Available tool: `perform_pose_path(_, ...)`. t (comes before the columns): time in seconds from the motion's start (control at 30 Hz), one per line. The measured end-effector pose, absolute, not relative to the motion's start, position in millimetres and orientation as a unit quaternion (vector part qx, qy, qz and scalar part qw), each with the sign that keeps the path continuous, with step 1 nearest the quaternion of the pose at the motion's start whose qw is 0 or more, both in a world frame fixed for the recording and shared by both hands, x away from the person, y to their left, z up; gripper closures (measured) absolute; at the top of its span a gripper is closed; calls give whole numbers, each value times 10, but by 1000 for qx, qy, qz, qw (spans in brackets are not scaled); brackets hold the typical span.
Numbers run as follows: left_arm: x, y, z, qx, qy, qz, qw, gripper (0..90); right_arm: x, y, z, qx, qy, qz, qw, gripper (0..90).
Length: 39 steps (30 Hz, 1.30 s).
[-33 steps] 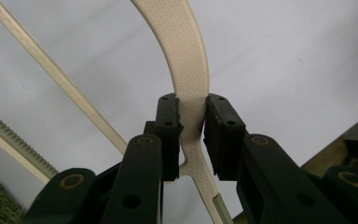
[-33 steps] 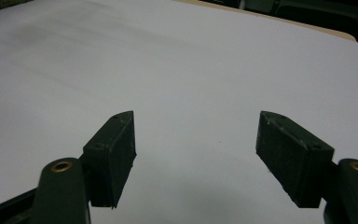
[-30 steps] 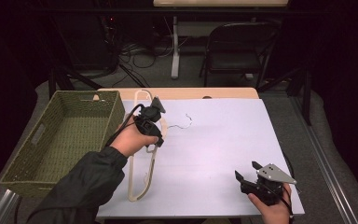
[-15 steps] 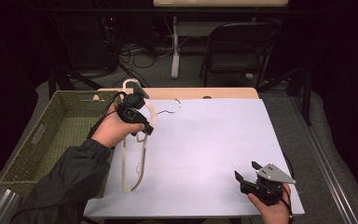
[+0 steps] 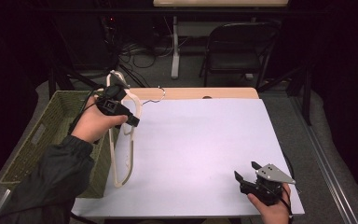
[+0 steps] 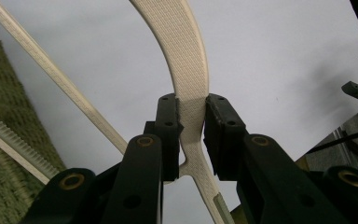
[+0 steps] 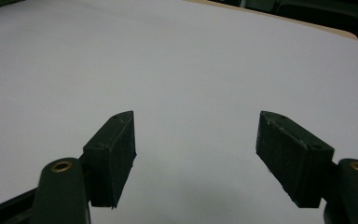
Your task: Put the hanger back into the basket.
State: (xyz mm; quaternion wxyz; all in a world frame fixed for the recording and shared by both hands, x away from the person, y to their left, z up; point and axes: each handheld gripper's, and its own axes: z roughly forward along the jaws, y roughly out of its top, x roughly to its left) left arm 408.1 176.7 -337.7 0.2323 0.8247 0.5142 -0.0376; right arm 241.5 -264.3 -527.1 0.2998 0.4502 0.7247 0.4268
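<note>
no brand, label or writing is reading out on anything here. the left gripper (image 5: 131,120) is clamping its two black jaws onto a cream plastic clothes hanger (image 5: 121,154), and the left gripper view is showing that grip closely: the pads are pressing on both sides of a textured, curved arm of the hanger (image 6: 192,79), with a thinner bar of the same hanger running off diagonally to the left. the high view is giving what that close view is not: the whole hanger is hanging from the gripper above the table's left edge, its wire hook (image 5: 156,95) pointing toward the far side, its lower end dangling just beside the woven green basket (image 5: 46,140). the left gripper view is catching only a strip of that basket (image 6: 4,154) at its left side. the right gripper (image 5: 244,176) is resting near the front right corner of the white table (image 5: 205,140), well apart from the hanger, and the right gripper view is showing its jaws standing wide apart with nothing between them, only the bare white table (image 7: 177,70) ahead. the high view is also taking in a dark folding chair (image 5: 237,51) beyond the table.
</note>
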Motion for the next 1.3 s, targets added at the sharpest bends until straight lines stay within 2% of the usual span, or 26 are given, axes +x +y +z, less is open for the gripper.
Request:
perform_pose_path(0.4,4105,2265,-3277,797,556,-27,236,759,2412,-2638,-5271,450,727,425,299,284)
perform_pose_path(0.83,4239,2855,-3400,758,611,-37,226,759,2415,-2617,-5273,447,728,425,300,284)
perform_pose_path(1.0,4287,2988,-3485,740,626,-51,240,759,2419,-2620,-5276,447,729,425,299,284)
perform_pose_path(1.3,4361,3092,-3610,735,630,-60,243,759,2418,-2619,-5277,446,729,425,298,284)
